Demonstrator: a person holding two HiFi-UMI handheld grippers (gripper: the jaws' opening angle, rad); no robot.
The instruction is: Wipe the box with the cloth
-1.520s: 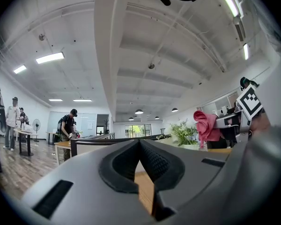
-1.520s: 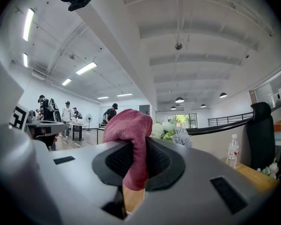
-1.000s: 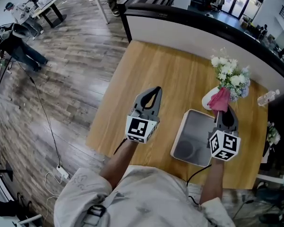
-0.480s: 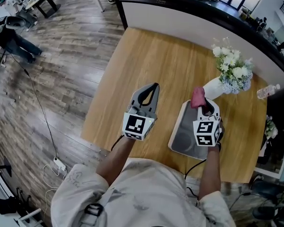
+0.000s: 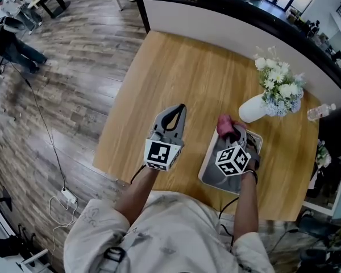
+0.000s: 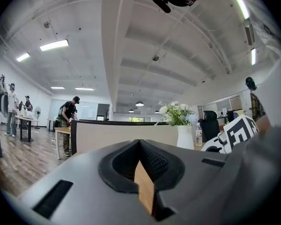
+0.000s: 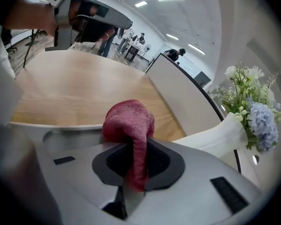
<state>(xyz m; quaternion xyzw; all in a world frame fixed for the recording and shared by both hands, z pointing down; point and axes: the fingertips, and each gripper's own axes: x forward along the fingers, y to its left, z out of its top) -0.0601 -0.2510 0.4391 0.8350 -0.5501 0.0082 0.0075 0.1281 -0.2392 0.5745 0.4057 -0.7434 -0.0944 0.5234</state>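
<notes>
My right gripper [image 5: 234, 134] swung back from the vase [image 5: 251, 110], cloth [image 5: 224, 124] clamped, over the box [image 5: 206, 162] by the tabletop's near edge, so wiping could start. Left gripper [image 5: 178, 110] hung closed, empty.

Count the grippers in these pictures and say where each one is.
2. The left gripper is over the wooden table, left of the box, shut and empty. The right gripper is over the box, shut on the red cloth.
</notes>
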